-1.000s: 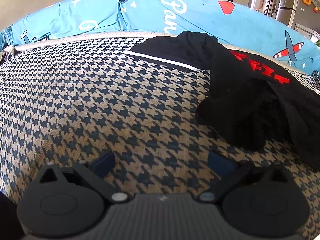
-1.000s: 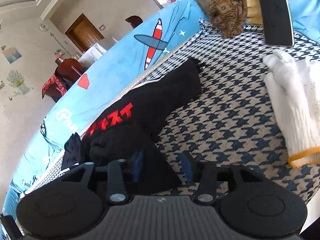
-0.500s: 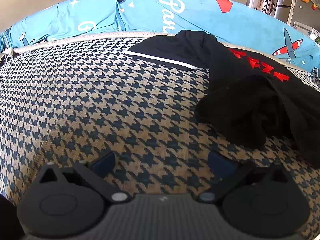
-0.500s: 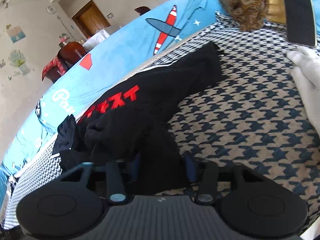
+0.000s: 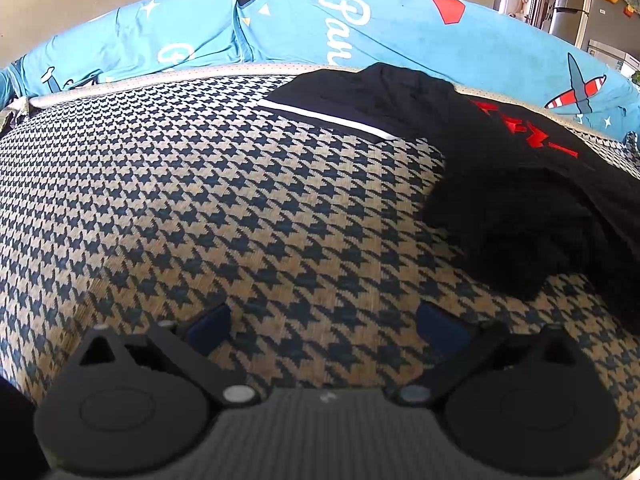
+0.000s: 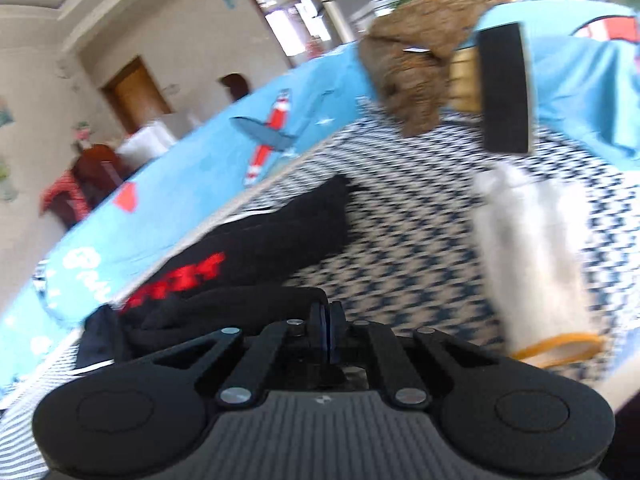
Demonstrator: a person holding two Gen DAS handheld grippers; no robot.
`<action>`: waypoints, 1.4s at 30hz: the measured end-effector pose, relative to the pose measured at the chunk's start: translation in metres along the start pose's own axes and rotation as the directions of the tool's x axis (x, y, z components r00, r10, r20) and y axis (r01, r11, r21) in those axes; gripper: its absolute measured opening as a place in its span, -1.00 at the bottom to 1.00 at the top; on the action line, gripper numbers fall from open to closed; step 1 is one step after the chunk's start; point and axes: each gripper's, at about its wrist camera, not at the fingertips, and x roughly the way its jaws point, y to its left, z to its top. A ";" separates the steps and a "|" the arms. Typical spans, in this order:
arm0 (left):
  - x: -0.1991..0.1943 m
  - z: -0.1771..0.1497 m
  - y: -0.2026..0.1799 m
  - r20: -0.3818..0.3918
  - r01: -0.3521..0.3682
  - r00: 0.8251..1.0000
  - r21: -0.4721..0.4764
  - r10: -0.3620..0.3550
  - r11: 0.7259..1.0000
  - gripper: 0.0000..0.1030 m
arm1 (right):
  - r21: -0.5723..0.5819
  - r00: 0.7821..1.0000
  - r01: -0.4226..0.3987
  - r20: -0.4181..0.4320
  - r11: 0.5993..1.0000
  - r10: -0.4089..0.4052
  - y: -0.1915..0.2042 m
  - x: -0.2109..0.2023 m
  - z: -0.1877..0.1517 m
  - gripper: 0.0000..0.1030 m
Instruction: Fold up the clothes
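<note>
A crumpled black garment [image 5: 500, 184] with red lettering and a white stripe lies on the houndstooth-covered surface [image 5: 200, 200], at the right of the left wrist view. My left gripper [image 5: 323, 320] is open low over bare houndstooth cloth, left of the garment and not touching it. In the right wrist view, which is motion-blurred, the black garment [image 6: 280, 232] stretches away to the left. My right gripper [image 6: 329, 320] is shut on a bunched edge of it, with the pads pressed together on the fabric.
A blue cover with aeroplane prints [image 5: 360, 28] rises behind the surface. A white-gloved hand [image 6: 532, 248] rests on the houndstooth at the right. A brown patterned cloth [image 6: 416, 64] and a black flat object [image 6: 504, 88] sit at the far end.
My right gripper has gone from open around the garment's edge to shut on it, and its view has swung and blurred. The garment has slid slightly to the right. My left gripper has hardly moved.
</note>
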 end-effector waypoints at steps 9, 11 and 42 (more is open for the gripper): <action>-0.007 -0.007 0.002 0.003 0.001 1.000 -0.003 -0.001 1.000 1.00 | 0.012 0.999 0.004 0.050 1.000 -0.004 -0.012 -0.017 0.007 -0.87; -0.008 -0.006 0.003 0.007 0.000 1.000 -0.008 0.000 1.000 1.00 | -0.030 0.997 -0.063 0.035 0.998 0.064 -0.004 -0.017 0.007 -0.86; -0.013 0.015 0.033 0.047 -0.007 0.999 -0.138 0.013 0.990 1.00 | -0.591 0.900 -0.435 -0.262 0.680 0.348 0.180 0.018 -0.109 -0.24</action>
